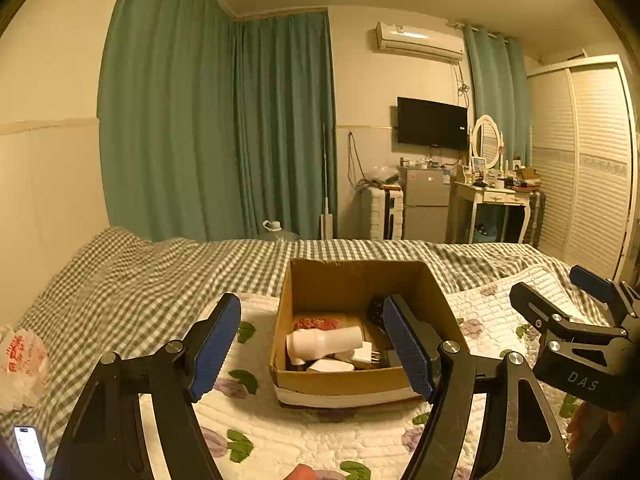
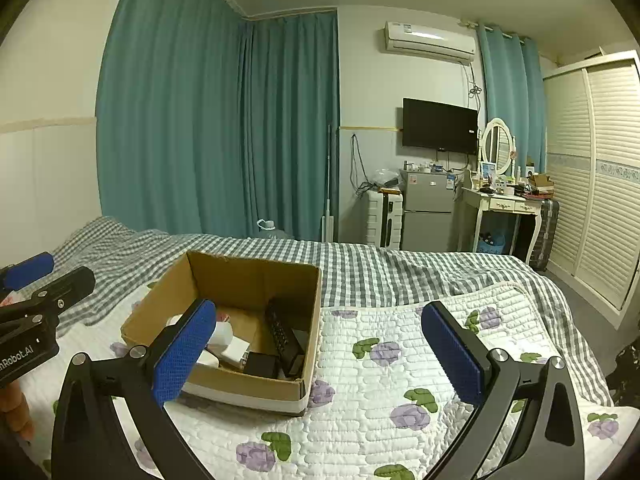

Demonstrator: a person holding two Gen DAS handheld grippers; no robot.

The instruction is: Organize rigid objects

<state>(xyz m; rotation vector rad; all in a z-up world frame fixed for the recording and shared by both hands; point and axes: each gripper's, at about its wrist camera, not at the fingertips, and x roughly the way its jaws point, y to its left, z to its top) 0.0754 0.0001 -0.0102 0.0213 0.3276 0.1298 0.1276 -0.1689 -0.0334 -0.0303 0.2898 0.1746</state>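
Observation:
An open cardboard box (image 1: 340,380) (image 2: 172,292) sits on the quilted floral mat on the bed. Inside lie a white bottle (image 1: 324,342) (image 2: 222,332), white chargers (image 1: 362,354) (image 2: 234,350), a black remote (image 2: 280,330) and a small black block (image 2: 261,364). My left gripper (image 1: 316,344) hovers open just in front of the box, nothing between its blue pads. My right gripper (image 2: 320,350) is open too, above the mat at the box's right side, empty. Each gripper shows at the edge of the other's view.
A grey checked bedspread (image 2: 400,268) covers the bed beyond the floral mat (image 2: 400,360). A plastic bag (image 1: 22,360) and a lit phone (image 1: 30,450) lie at the bed's left. Curtains, a suitcase, a fridge, a dressing table and a wardrobe stand beyond.

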